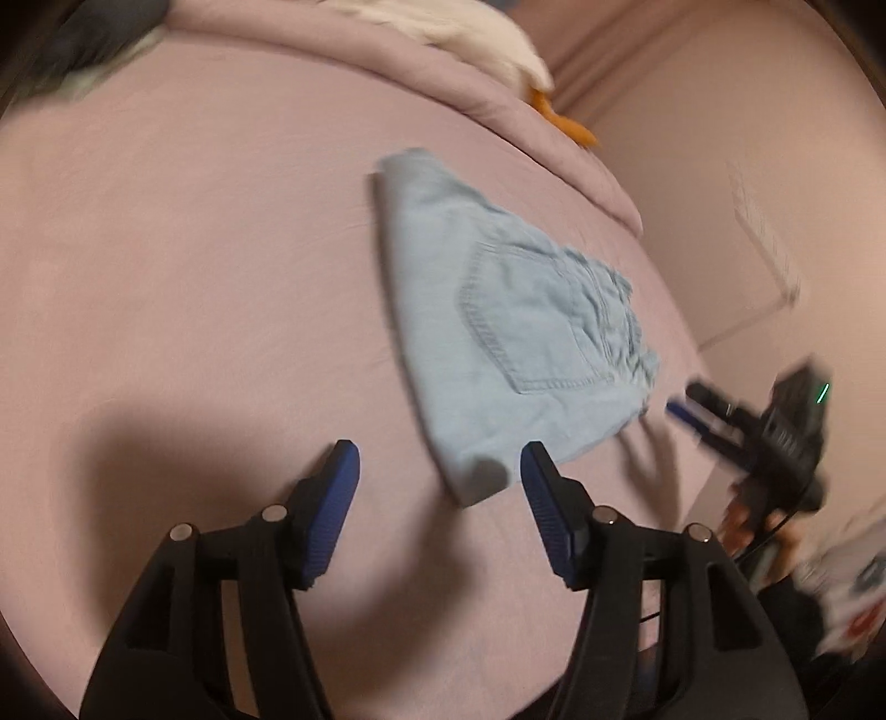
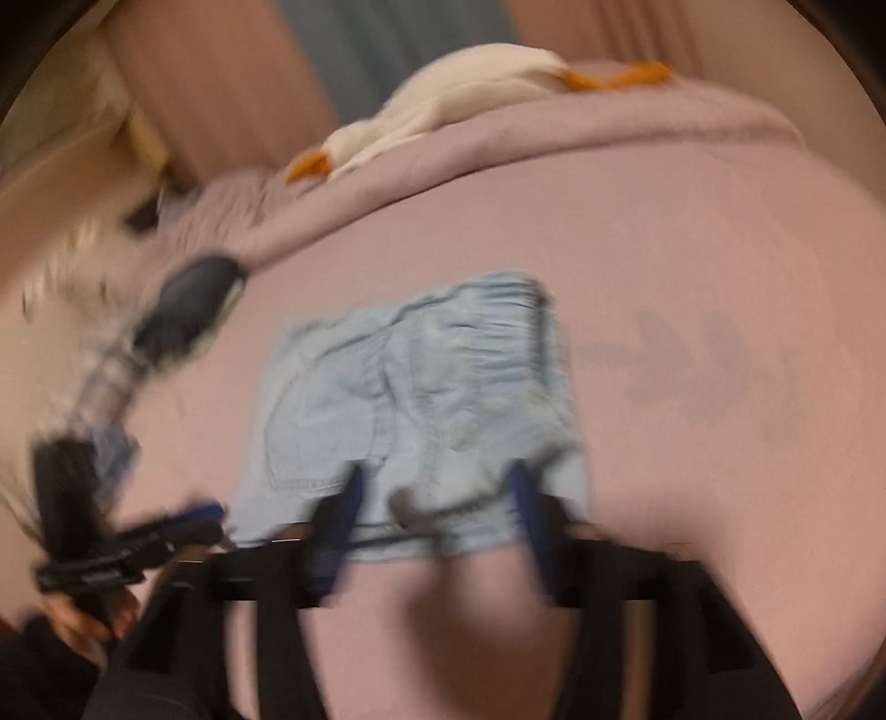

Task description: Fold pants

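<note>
Light blue denim pants (image 1: 515, 332) lie folded into a compact bundle on the pink bed sheet (image 1: 194, 277), back pocket up. My left gripper (image 1: 440, 459) is open and empty, just short of the bundle's near corner. My right gripper (image 2: 437, 487) is open, its blurred fingers over the near edge of the pants (image 2: 421, 393); nothing is held between them. The right gripper also shows in the left wrist view (image 1: 692, 404), beside the bundle's right edge. The left gripper shows in the right wrist view (image 2: 194, 520), left of the pants.
A white plush goose with an orange beak (image 2: 443, 105) lies on the rolled pink duvet (image 2: 554, 149) at the back of the bed; it also shows in the left wrist view (image 1: 498, 50). A dark object (image 1: 94, 39) sits at the far left corner. The bed edge runs along the right.
</note>
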